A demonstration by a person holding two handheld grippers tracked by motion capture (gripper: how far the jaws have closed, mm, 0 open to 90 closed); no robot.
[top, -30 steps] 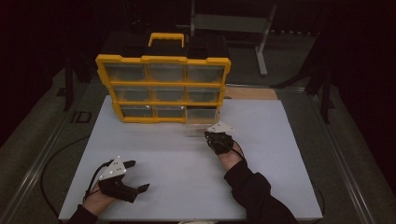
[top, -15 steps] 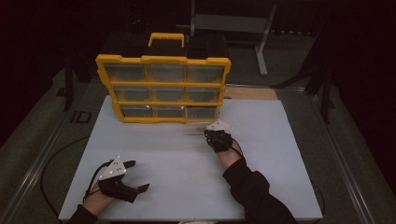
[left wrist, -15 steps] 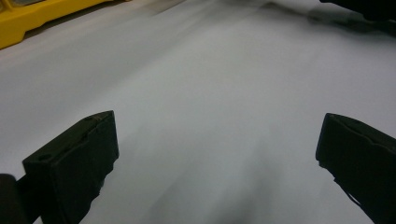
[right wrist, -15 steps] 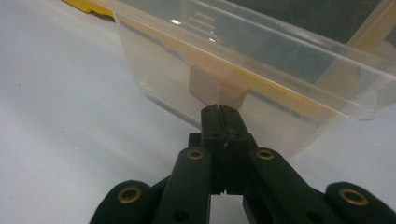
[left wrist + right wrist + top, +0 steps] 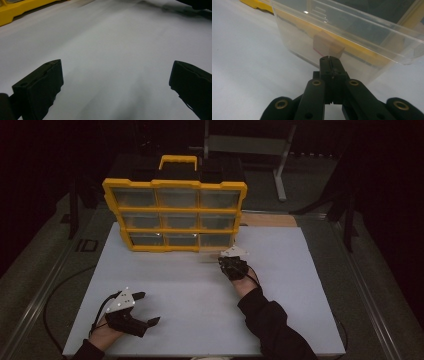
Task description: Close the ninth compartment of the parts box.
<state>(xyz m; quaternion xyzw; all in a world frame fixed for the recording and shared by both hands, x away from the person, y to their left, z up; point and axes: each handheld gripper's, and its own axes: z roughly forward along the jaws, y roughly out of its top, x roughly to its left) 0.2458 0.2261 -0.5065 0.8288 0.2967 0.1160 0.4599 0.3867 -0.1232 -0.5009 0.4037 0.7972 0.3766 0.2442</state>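
A yellow organizer with clear drawers stands upright at the back of the white table. One clear drawer is out on the table at the organizer's lower right, with a small tan block inside. My right gripper is shut, its tips right at the drawer's near wall; I cannot tell if they pinch its edge. In the high view this right gripper sits just in front of the organizer. My left gripper rests open near the table's front left, and in its own view the left gripper has bare table between its jaws.
A wooden board lies behind the table's right side. A metal stand rises on the dark floor beyond. The table's edge runs close below the left hand.
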